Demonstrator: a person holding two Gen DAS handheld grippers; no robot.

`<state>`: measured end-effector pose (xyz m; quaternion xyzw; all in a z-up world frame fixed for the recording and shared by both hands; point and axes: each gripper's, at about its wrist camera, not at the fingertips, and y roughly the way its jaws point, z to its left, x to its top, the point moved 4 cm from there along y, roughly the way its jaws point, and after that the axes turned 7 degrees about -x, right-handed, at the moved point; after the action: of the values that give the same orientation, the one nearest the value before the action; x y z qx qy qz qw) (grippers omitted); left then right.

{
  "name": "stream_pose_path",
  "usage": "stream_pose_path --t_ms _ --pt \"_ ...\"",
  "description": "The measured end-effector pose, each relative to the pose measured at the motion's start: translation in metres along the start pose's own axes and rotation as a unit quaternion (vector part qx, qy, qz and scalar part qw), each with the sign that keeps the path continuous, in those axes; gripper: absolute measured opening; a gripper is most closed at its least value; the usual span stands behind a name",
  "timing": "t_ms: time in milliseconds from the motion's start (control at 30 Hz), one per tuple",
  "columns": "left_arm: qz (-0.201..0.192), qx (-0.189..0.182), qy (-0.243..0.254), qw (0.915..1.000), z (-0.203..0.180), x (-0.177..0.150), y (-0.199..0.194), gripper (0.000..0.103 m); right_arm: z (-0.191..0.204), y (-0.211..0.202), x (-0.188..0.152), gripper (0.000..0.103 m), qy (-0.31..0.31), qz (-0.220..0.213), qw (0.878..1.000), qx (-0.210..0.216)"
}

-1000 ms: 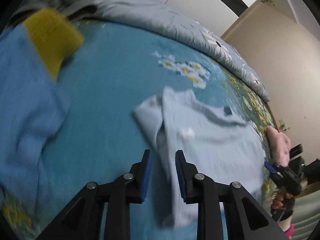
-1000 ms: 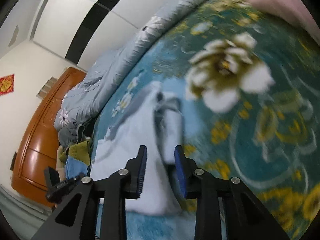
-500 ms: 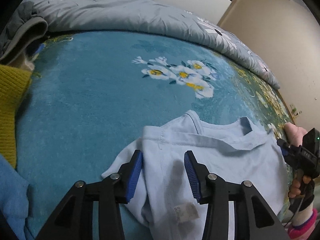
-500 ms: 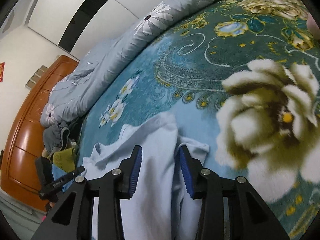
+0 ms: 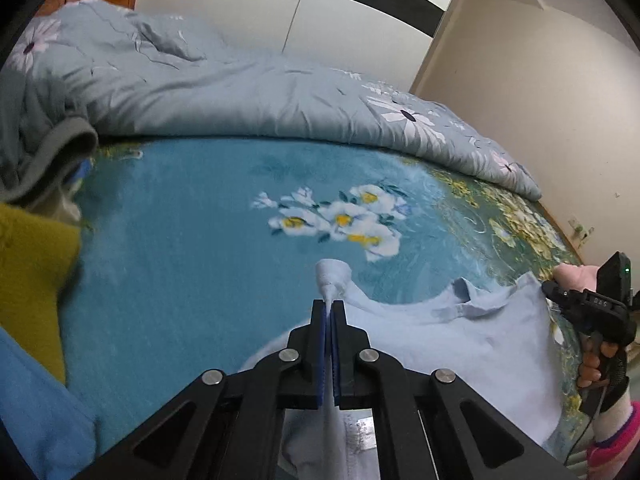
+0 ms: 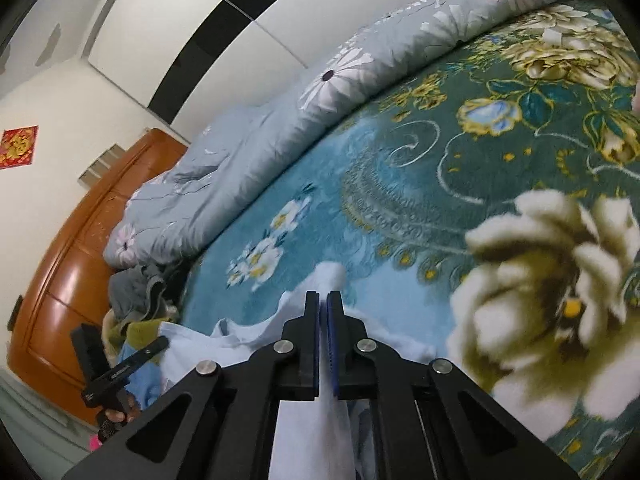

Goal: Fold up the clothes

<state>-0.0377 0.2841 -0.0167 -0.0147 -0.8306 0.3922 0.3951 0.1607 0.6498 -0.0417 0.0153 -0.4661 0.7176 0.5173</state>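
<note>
Both grippers are pinching the pale blue shirt (image 5: 472,344), which is hanging between them just over the floral blanket (image 5: 192,240) on the bed; collar (image 5: 460,300) is sagging in the middle. Left gripper (image 5: 329,312) is closing flat on a shoulder corner, a small tuft of cloth poking out past the tips. Right gripper (image 6: 323,304) is clamping the other shoulder the same way, jaws pressed together with fabric running down through them. Risks from here: each hold is biting only a thin edge near the tips, so a sharp tug or shake is likely to pull a corner free and drop that side; the 2 holds are looking uneven, so laying it down may leave a skewed crease; the slack hem is out of view and may bunch underneath; the pile of clothes (image 5: 32,280) at left is sitting near enough to snag a sleeve
</note>
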Motion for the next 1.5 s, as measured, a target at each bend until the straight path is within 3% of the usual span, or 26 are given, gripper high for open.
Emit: stream_pose_path --t_ms 233,367,400,500,567,633,767,900,1000,1100,1300,1500 --pt "0.054 0.014 -0.060 0.9966 0.037 -0.012 0.040 0.004 -0.011 0.009 -0.008 0.004 0.007 0.020 1.000 -0.010" --pt "0.026 0.013 -0.082 0.9962 0.043 -0.014 0.012 0.007 -0.017 -0.017 -0.020 0.004 -0.009 0.018 1.000 -0.023" --pt "0.016 0.020 -0.081 0.9964 0.041 -0.014 0.002 0.009 -0.022 -0.027 -0.026 0.009 -0.005 0.017 1.000 -0.022" --pt "-0.009 0.027 -0.071 0.9971 0.023 -0.017 -0.026 0.021 -0.035 -0.048 -0.049 0.049 0.016 0.018 1.000 -0.003" --pt "-0.008 -0.009 -0.059 0.9982 -0.004 -0.028 -0.033 0.028 -0.039 -0.055 -0.066 0.054 0.034 0.025 0.999 0.018" --pt "0.019 -0.045 -0.043 0.9979 -0.036 -0.044 -0.023 0.028 -0.042 -0.053 -0.084 0.055 0.048 0.042 0.997 0.034" --pt "0.076 -0.091 0.001 0.9930 -0.102 -0.087 0.008 0.028 -0.039 -0.050 -0.107 0.055 0.060 0.038 0.997 0.021" --pt "0.121 -0.087 0.040 0.9880 -0.137 -0.129 0.036 0.028 -0.031 -0.050 -0.120 0.055 0.076 0.031 0.996 0.033" --pt "0.127 -0.068 0.057 0.9879 -0.147 -0.147 0.046 0.027 -0.027 -0.046 -0.125 0.052 0.085 0.027 0.995 0.036" --pt "0.123 -0.061 0.065 0.9884 -0.151 -0.151 0.041 0.027 -0.027 -0.039 -0.124 0.015 0.116 0.034 0.992 0.043" --pt "0.138 -0.125 0.024 0.9822 -0.139 -0.165 0.024 0.028 -0.007 -0.046 -0.110 0.011 0.100 0.025 0.994 0.020" --pt "0.116 -0.172 -0.024 0.9780 -0.105 -0.160 -0.010 0.028 0.068 -0.052 -0.082 0.011 -0.010 0.024 0.999 -0.028"
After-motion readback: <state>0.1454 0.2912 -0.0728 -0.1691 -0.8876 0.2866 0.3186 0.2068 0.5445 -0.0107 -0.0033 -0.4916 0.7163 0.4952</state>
